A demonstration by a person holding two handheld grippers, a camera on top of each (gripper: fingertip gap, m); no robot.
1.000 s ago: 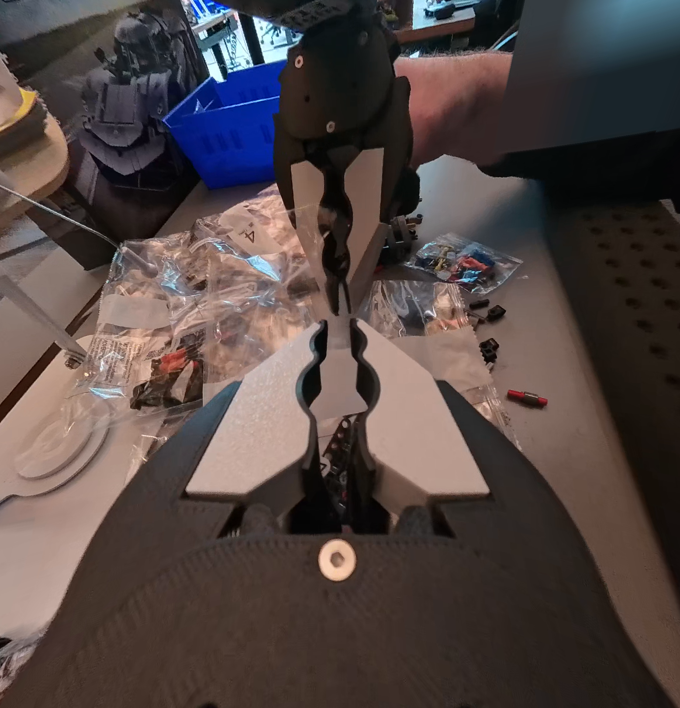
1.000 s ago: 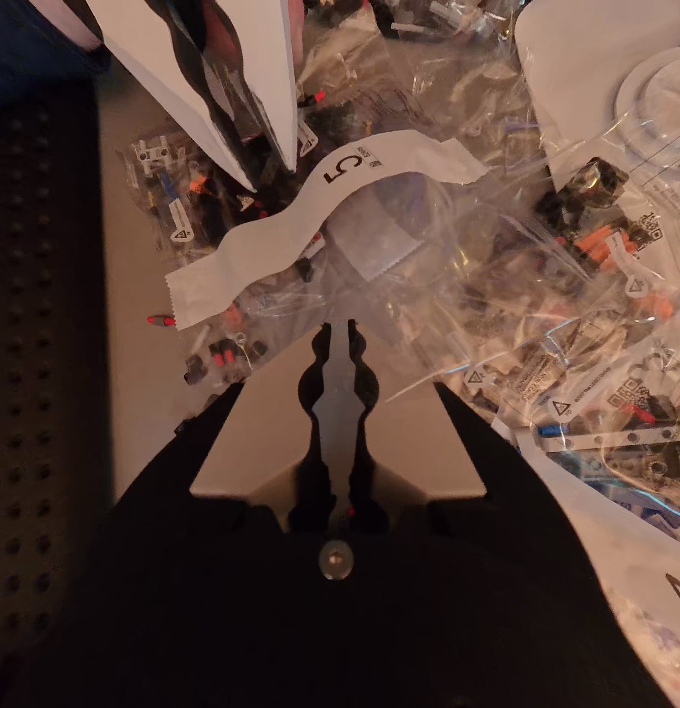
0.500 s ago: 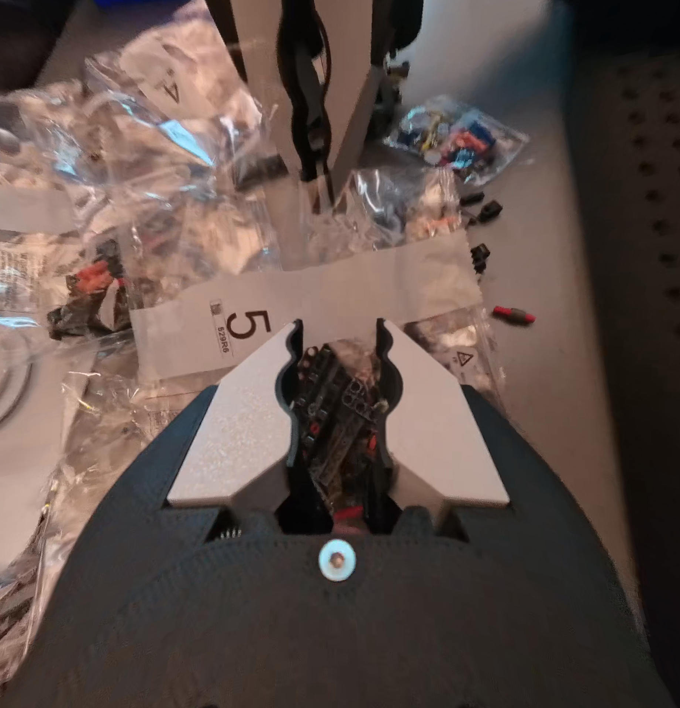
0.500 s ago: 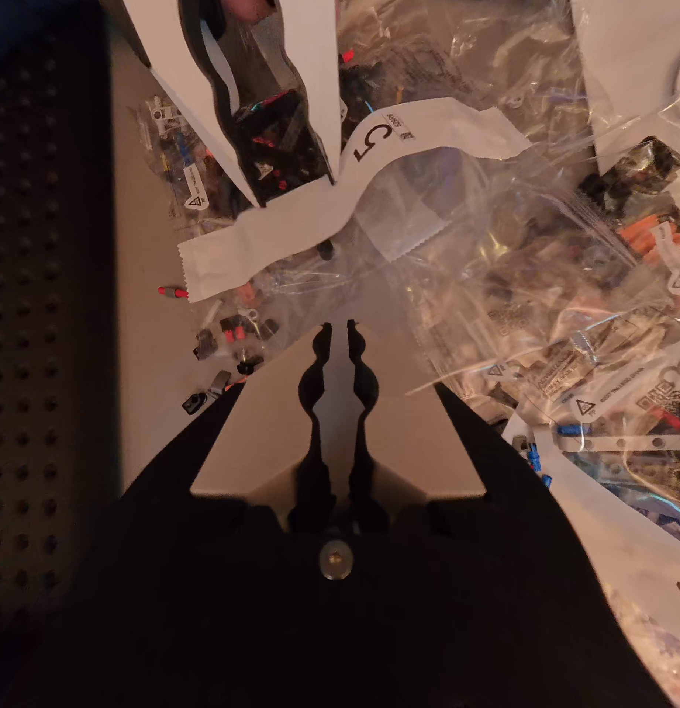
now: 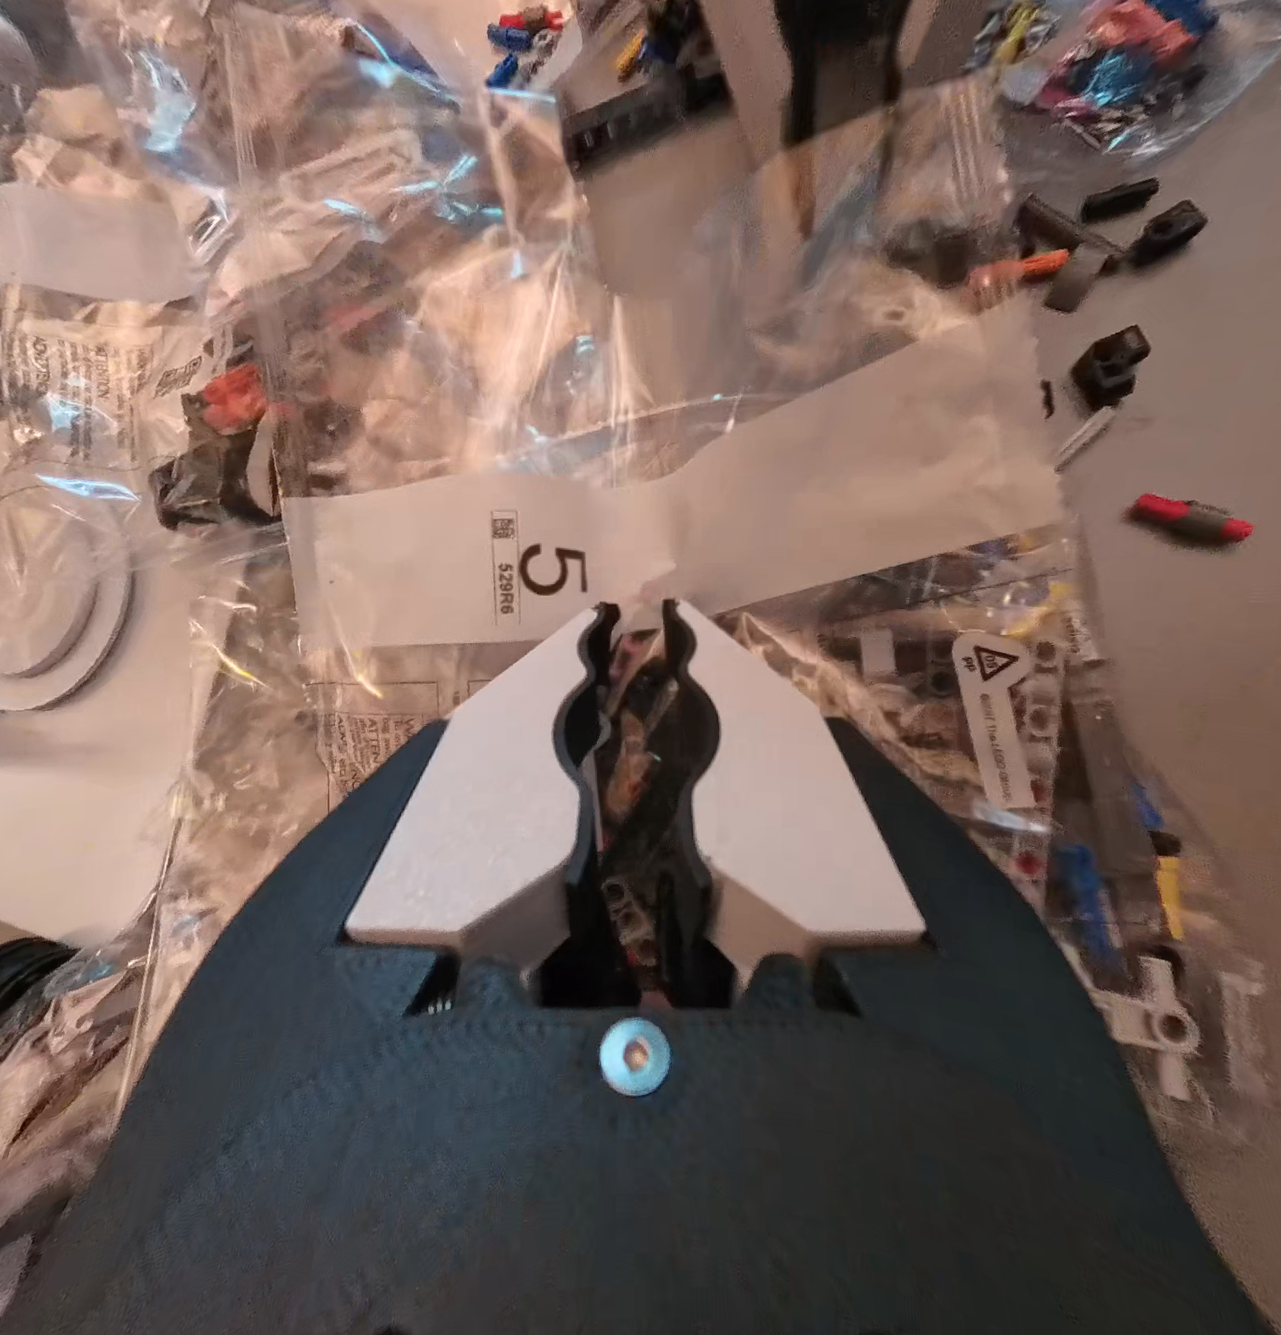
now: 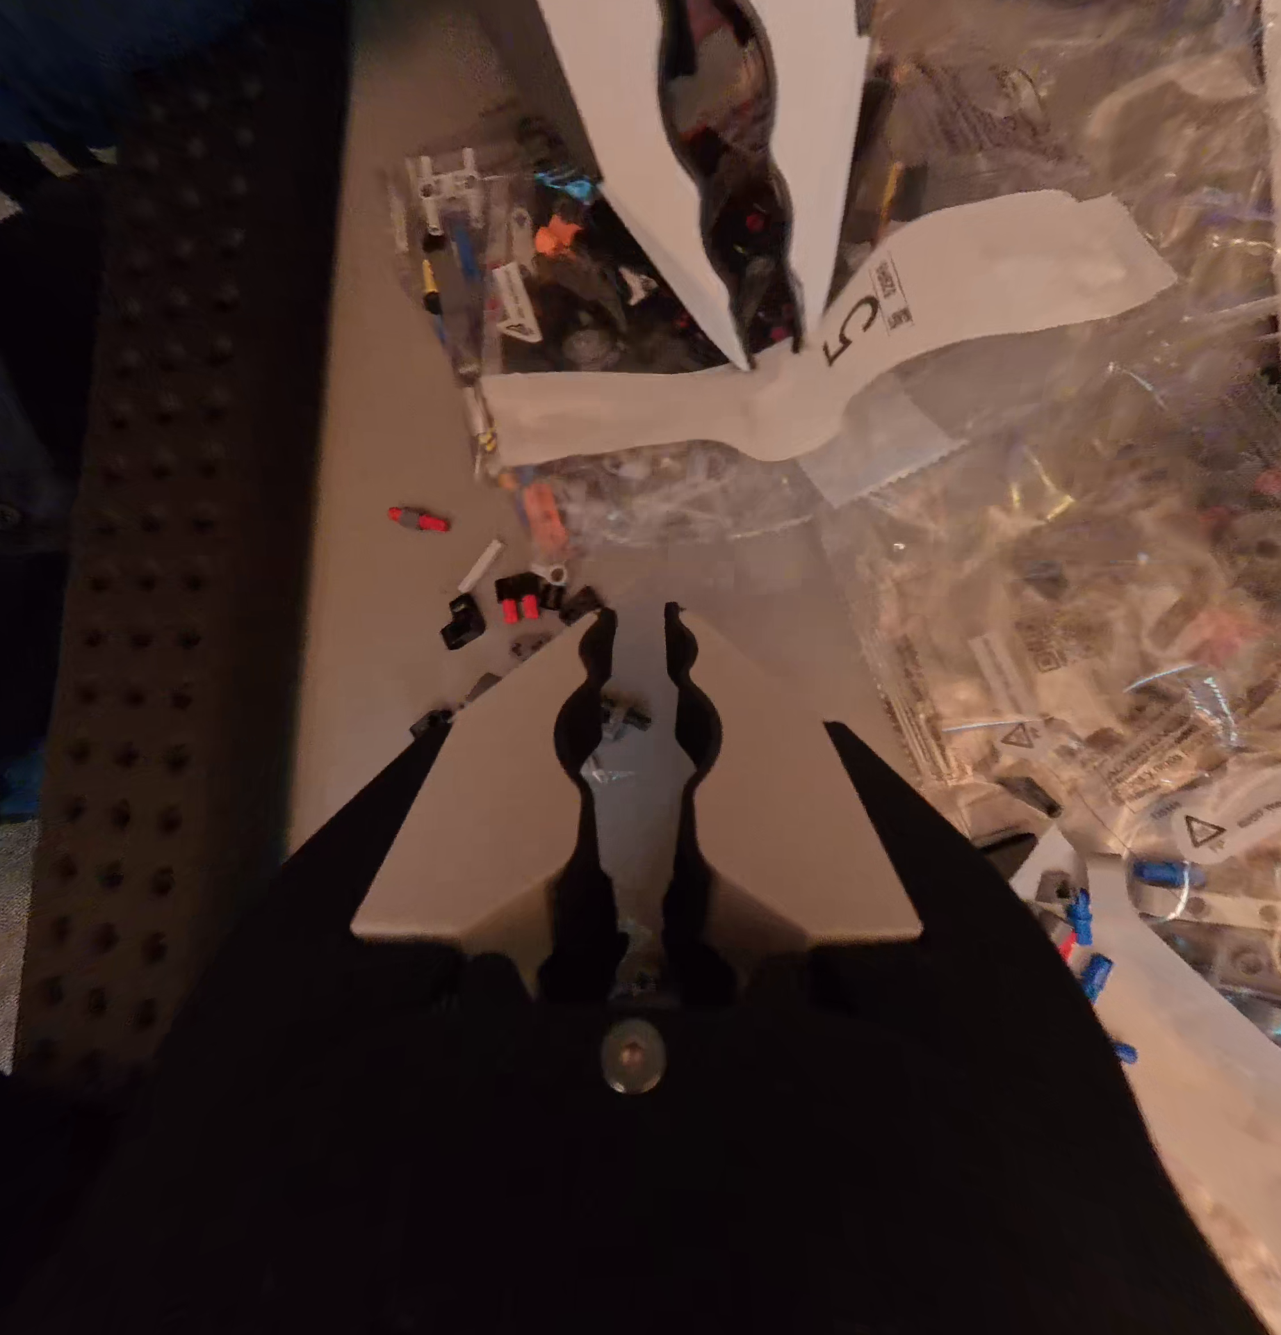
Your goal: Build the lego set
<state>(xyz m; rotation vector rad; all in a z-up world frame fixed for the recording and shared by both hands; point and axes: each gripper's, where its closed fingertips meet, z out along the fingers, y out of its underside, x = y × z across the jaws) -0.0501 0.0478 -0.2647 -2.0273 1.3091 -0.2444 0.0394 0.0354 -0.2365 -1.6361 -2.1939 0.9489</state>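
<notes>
The left gripper (image 5: 636, 614), spread wide half a second ago, now pinches the white header strip (image 5: 803, 506) of the clear parts bag (image 5: 912, 686), which lies on the grey table (image 5: 1200, 686). The right gripper (image 6: 639, 614) has drawn back and released: its jaws stand slightly apart over bare table, holding nothing. Farther off, loose pieces (image 6: 514, 607) sit at the left. Motion blur smears the far bags; their contents are unreadable.

The left gripper (image 5: 634, 614) pinches the white paper strip (image 5: 695, 520) of a clear parts bag (image 5: 912, 722) lying on the bench (image 5: 1200, 650).
</notes>
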